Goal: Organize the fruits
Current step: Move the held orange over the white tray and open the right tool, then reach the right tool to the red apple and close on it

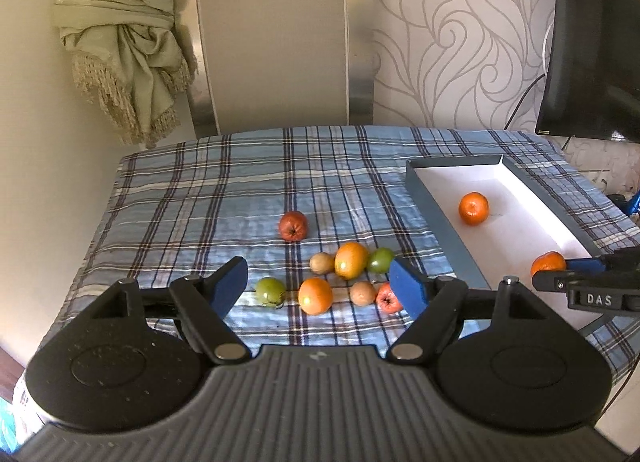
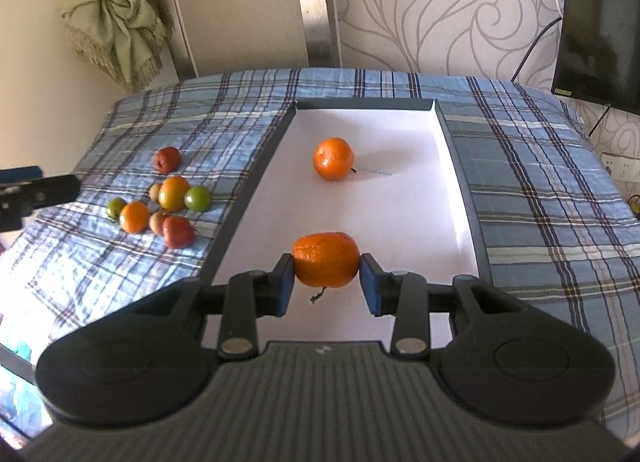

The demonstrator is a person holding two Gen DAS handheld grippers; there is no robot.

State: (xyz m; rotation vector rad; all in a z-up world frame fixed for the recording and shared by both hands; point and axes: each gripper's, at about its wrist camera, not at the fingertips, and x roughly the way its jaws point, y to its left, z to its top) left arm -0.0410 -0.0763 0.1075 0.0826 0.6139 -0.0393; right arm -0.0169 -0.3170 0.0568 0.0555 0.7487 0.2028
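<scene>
My right gripper (image 2: 326, 286) is shut on an orange mandarin (image 2: 326, 260), held low over the near end of the white-lined tray (image 2: 400, 229); it also shows in the left wrist view (image 1: 548, 264). A second mandarin (image 2: 333, 158) lies further back in the tray. My left gripper (image 1: 318, 284) is open and empty above a cluster of fruit on the plaid cloth: two orange fruits (image 1: 351, 260), two green ones (image 1: 271, 290), two brown kiwis (image 1: 322, 263) and a red one (image 1: 388, 298). Another red fruit (image 1: 293, 225) lies apart, further back.
The tray's blue-grey wall (image 1: 444, 221) stands right of the fruit cluster. The plaid cloth (image 1: 200, 189) covers the table. A knotted curtain (image 1: 128, 41) hangs at the back left and a dark screen (image 1: 592, 53) at the back right.
</scene>
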